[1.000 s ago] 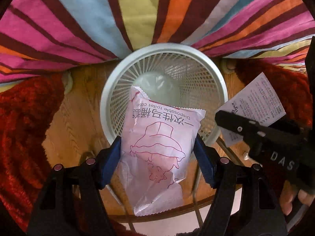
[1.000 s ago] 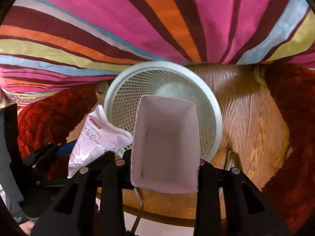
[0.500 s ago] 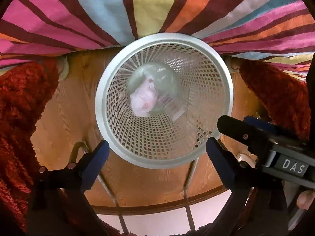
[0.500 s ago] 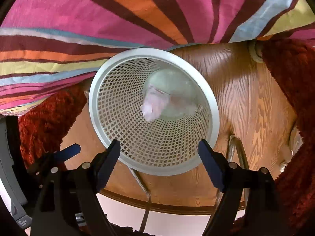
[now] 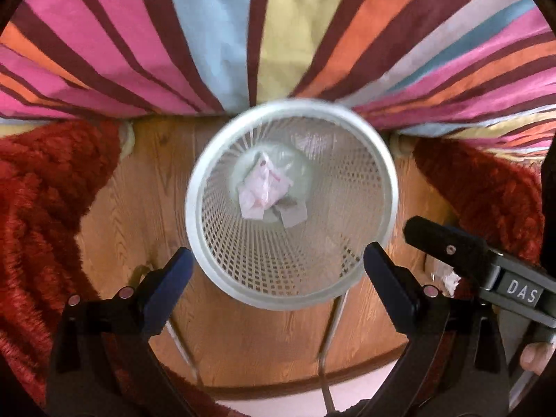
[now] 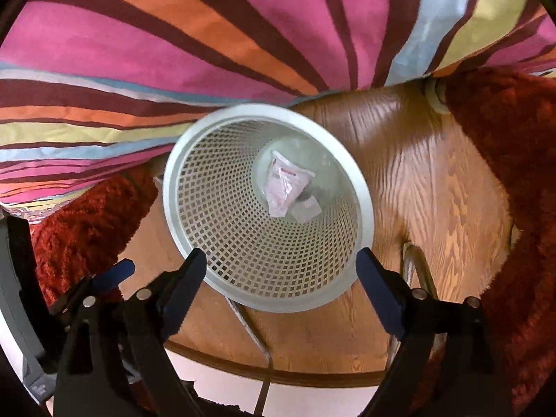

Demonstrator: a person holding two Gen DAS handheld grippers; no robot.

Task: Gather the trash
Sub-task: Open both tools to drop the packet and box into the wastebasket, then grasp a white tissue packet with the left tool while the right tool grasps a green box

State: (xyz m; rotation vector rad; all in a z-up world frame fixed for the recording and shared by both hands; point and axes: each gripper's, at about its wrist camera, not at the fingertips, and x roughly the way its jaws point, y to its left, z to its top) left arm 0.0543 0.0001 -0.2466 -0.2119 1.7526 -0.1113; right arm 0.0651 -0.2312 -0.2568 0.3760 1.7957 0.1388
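A white mesh wastebasket [image 5: 382, 173] [image 6: 173, 180] stands on a wooden surface, directly below both grippers. At its bottom lie a crumpled pink wrapper [image 5: 260, 191] [image 6: 283, 187] and, beside it, a white piece of paper [image 5: 293, 213] [image 6: 305, 210]. My left gripper [image 5: 276, 260] hangs open above the basket's near rim with nothing between its blue pads. My right gripper [image 6: 281, 260] hovers over the same rim; its jaws are opening and nothing is between them. One of its fingers [image 5: 451, 246] shows at the right of the left wrist view.
Striped fabric [image 5: 278, 34] hangs behind the basket. Red shaggy cloth [image 5: 45, 208] [image 6: 504, 173] flanks the wood on both sides. A small crumpled white scrap [image 5: 448, 278] lies to the right of the basket. Metal rods [image 6: 250, 326] run under the rim.
A second ago the left gripper held the pink wrapper and the right one a white paper. Both jaws spread, and the two pieces dropped to the basket's bottom.
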